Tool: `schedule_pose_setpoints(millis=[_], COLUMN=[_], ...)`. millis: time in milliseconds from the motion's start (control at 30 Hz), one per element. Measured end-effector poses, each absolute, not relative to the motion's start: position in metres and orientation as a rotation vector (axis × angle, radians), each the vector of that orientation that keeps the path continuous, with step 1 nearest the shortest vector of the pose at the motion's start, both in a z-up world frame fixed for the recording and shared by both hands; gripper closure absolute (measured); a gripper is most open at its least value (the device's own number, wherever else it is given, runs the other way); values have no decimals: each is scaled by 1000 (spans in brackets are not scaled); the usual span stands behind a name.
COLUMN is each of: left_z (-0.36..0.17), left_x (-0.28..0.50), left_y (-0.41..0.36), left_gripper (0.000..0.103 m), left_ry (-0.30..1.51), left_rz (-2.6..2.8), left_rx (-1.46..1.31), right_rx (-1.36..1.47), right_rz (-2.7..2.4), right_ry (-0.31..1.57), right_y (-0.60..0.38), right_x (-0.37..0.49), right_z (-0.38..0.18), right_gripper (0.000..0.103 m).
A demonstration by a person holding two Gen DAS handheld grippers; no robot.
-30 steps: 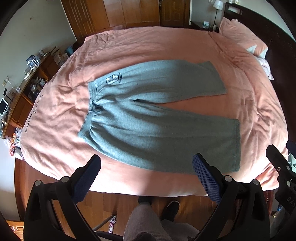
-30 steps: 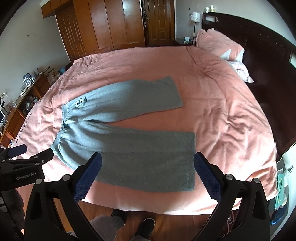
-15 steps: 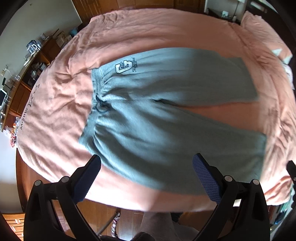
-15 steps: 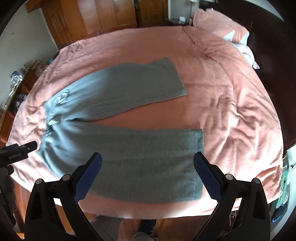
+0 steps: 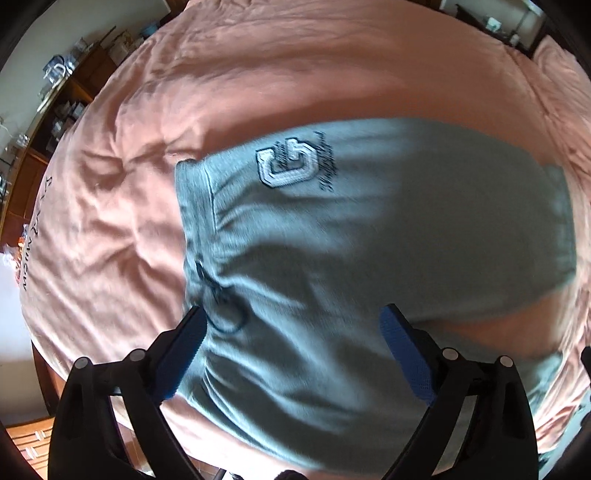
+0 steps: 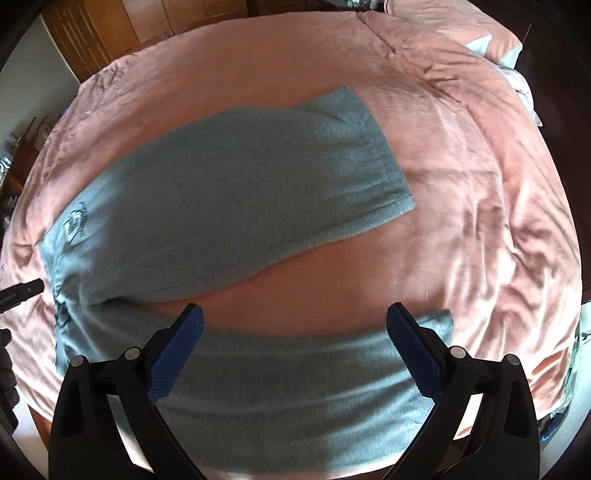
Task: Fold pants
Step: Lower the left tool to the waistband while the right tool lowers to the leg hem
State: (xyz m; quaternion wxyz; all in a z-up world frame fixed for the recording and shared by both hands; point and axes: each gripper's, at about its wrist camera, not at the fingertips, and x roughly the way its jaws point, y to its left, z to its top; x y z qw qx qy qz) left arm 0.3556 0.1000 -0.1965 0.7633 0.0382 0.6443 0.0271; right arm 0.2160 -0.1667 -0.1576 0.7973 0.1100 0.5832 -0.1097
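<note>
Grey sweatpants (image 5: pixel 369 240) lie flat on the pink bed, legs spread apart, with a white logo patch (image 5: pixel 290 166) near the waistband and a dark drawstring (image 5: pixel 218 295). My left gripper (image 5: pixel 291 332) hovers open over the waistband and near leg, holding nothing. In the right wrist view the pants (image 6: pixel 240 184) stretch leftward, the far leg's cuff (image 6: pixel 399 199) pointing right. My right gripper (image 6: pixel 295 332) is open above the near leg (image 6: pixel 295 387), close to its cuff, with nothing between its blue pads. The left gripper's tip (image 6: pixel 22 290) shows at the left edge.
A pink bedspread (image 6: pixel 480 184) covers the wide bed, with pillows (image 6: pixel 495 40) at the far right. Wooden wardrobes (image 6: pixel 147 26) stand behind. A cluttered dresser (image 5: pixel 55 96) runs along the left side. The bed's near edge lies just under both grippers.
Both grippers have dropped forward and down toward the pants, which now fill much more of each view. The person's legs and the floor are gone from view. The jaws stayed open.
</note>
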Motion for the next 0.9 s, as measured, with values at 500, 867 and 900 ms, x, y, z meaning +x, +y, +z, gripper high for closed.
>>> schedule_pose_setpoints(millis=[500, 867, 900], left_z=[-239, -250, -250], left_x=[449, 491, 496], left_y=[142, 178, 182], left_gripper=[10, 25, 25], left_ry=[1467, 1541, 1543], left_rz=[112, 94, 105], left_rx=[-28, -388, -429], right_rx=[202, 168, 163], right_rz=[-264, -313, -316], right_ry=[1328, 1363, 1365], right_y=[-166, -162, -162], right_x=[288, 286, 286], right_z=[-192, -198, -198], right_gripper=[3, 3, 3])
